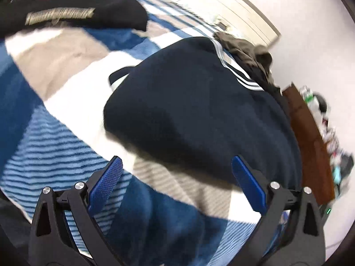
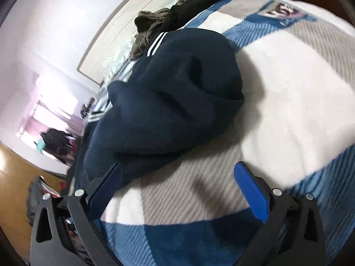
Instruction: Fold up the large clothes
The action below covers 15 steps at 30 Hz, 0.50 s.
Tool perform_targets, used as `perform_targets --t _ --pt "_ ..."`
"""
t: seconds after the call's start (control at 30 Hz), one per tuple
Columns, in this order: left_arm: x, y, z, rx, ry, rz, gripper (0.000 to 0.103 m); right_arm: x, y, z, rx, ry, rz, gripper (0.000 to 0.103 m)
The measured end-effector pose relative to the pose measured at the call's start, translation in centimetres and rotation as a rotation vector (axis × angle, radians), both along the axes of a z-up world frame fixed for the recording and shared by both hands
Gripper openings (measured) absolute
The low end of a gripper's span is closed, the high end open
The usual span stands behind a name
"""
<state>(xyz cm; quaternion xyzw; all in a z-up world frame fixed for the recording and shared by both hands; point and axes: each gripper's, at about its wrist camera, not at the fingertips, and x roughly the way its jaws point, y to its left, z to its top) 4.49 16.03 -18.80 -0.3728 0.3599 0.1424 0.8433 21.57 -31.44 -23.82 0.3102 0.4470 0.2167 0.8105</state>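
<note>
While the navy fleece sweatshirt with white stripes [image 1: 199,110] lay bunched on the blue, white and beige striped blanket [image 1: 66,71], the left gripper [image 1: 177,173] and right gripper [image 2: 177,177] hovered spread, holding nothing. It looked soft, thick, floppy; a hem edge seemed the best grip.

Left wrist view looked forward and down along its own fingers, close above the striped blanket [image 1: 66,71], facing the navy garment [image 1: 199,110] with a white wall [image 1: 310,22] behind. Right wrist view also sat low and close over the blanket [image 2: 288,99], facing the navy garment [image 2: 177,110] from its other side. Both views shared the garment, its white stripes, the olive clothing [image 1: 248,48] [image 2: 153,22] beyond.
</note>
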Motion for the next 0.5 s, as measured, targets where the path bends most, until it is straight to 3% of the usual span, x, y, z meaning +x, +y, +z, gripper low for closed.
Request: perform_targets --t 0.17,0.3,0.5 --pt "0.6 1.7 -2.0 -0.148 -0.055 0.083 0.096 1.2 -0.7 -0.8 0.085 0.0 -0.043 0.099" --pt "2.6 2.7 -2.2 -0.163 -0.089 0.075 0.096 2.6 -0.5 -0.9 0.112 0.008 -0.045 0.099" --pt "4.0 3.3 -3.0 -0.209 -0.072 0.1 0.097 4.2 -0.1 -1.1 0.133 0.034 -0.05 0.099"
